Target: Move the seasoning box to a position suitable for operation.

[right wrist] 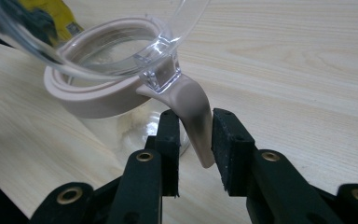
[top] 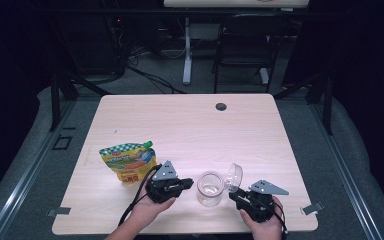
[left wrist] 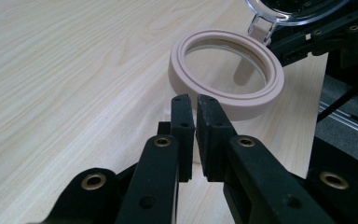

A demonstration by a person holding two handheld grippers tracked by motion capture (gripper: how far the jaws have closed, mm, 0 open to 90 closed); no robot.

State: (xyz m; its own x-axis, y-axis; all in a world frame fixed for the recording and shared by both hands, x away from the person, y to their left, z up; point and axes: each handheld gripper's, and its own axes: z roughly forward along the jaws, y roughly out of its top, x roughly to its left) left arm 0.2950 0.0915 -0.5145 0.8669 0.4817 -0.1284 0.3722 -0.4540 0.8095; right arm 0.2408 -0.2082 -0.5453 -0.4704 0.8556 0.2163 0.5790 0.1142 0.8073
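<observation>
Between your two grippers stands a clear glass jar (top: 210,189) with a beige collar (left wrist: 226,70) round its mouth, near the table's (top: 190,125) front edge and upright. Your right gripper (top: 237,193) sits just to the jar's right; in the right gripper view its jaws stand either side of the beige hinge strap (right wrist: 193,116), one pad against the strap and the other a little off it, so whether they truly pinch it cannot be told. That strap carries the clear lid (top: 233,177), which stands tipped up and open beside the jar's mouth, probably held back so that the opening remains free. Your left gripper (top: 187,184) lies just left of the jar, its jaws nearly together with a thin slit between them and nothing in it; their tips stop just short of the collar, apart from it as far as the left gripper view shows. Beyond your left gripper, farther from you and to its left, lies a yellow spouted food pouch (top: 128,161) with a green cap (top: 147,144), well clear of the jar. Ahead of both grippers the tabletop is bare up to a round cable hole (top: 221,106), giving ample room forward; behind them the front edge is close, so draw back sparingly.
</observation>
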